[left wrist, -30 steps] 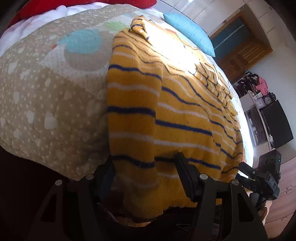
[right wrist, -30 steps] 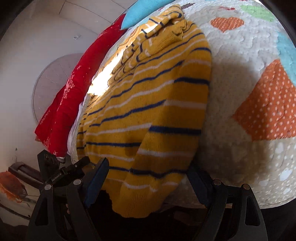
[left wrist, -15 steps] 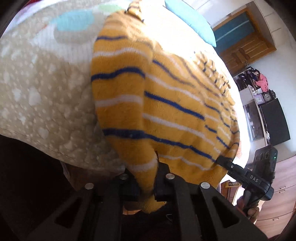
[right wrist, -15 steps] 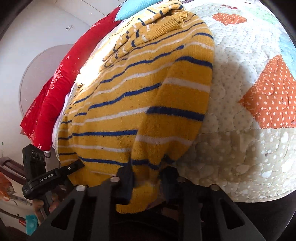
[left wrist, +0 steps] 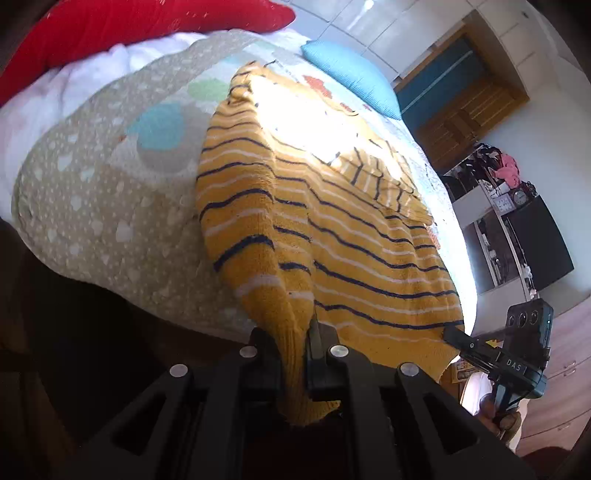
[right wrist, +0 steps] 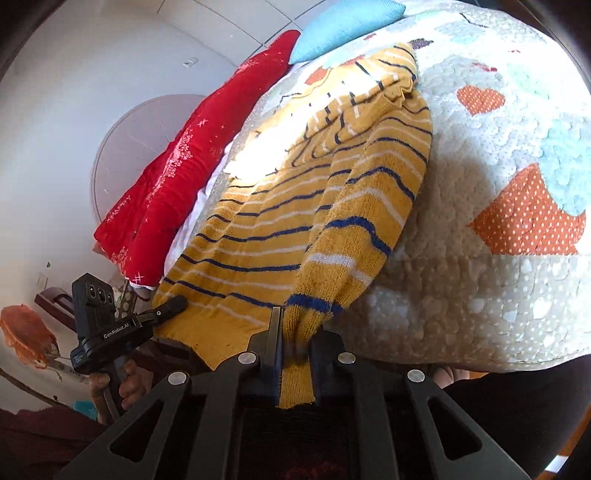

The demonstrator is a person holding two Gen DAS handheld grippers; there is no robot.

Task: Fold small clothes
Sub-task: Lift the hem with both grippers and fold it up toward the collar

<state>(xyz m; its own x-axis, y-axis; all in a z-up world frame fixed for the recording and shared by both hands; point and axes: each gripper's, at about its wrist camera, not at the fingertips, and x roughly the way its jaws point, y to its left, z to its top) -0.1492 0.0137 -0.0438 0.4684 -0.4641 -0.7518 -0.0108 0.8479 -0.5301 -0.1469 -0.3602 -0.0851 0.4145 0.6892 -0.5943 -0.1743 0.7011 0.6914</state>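
A yellow knit sweater (left wrist: pixel 332 229) with navy and white stripes lies on the quilted bed cover, its hem at the near edge. My left gripper (left wrist: pixel 295 343) is shut on the hem's left corner and lifts it a little. My right gripper (right wrist: pixel 295 332) is shut on the hem's right corner of the sweater (right wrist: pixel 295 221). The cloth bunches into a ridge at each pinch. Each gripper shows in the other's view: the right one (left wrist: pixel 461 338) at the sweater's far hem corner, the left one (right wrist: pixel 173 306) likewise.
The patchwork bed cover (left wrist: pixel 92 206) spreads under the sweater. A red pillow (left wrist: pixel 110 33) and a blue pillow (left wrist: pixel 351 70) lie at the bed's head. A wooden door (left wrist: pixel 469 107) and shelves with a dark screen (left wrist: pixel 535 243) stand to the right.
Both grippers closed on the sweater's hem corners, from open a second ago. They have since pulled back and raised the hem, so the cloth is stretched and ridged.
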